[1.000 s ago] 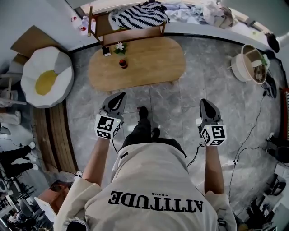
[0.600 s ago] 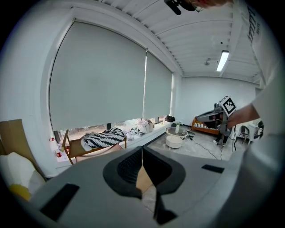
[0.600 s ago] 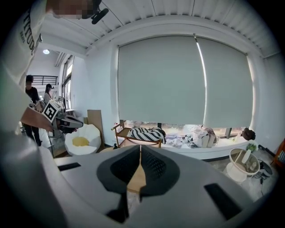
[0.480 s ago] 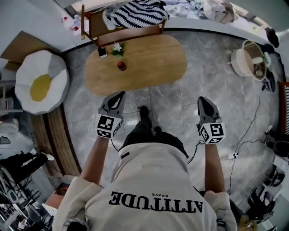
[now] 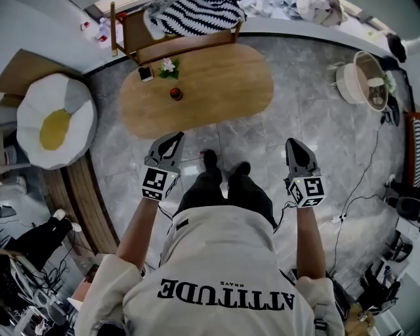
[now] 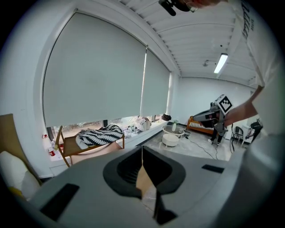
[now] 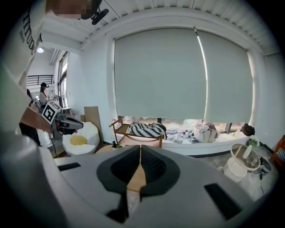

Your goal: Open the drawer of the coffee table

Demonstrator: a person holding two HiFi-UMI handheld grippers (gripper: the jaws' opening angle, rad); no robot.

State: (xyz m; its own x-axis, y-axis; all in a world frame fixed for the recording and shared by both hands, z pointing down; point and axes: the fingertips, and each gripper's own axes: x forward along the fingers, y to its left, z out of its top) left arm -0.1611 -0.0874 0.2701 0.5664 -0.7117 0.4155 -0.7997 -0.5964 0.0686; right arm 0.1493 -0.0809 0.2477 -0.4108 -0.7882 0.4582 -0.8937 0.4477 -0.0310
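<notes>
We now stand a step nearer the oval light-wood coffee table (image 5: 210,85) than before. Our left gripper (image 5: 174,138) and right gripper (image 5: 293,143) remain closed and empty, short of its drawer.

Counts: 1 oval wooden coffee table (image 5: 216,85); 1 fried-egg beanbag (image 5: 56,121); 1 wooden chair (image 5: 187,44) w/ 1 striped blanket (image 5: 197,16). On tbl: 1 flower pot (image 5: 168,67), 1 small red obj (image 5: 176,94), 1 small dark flat obj (image 5: 146,73). 1 round white basket stand (image 5: 364,79). Grippers x2: left gripper (image 5: 174,138), right gripper (image 5: 293,143).
</notes>
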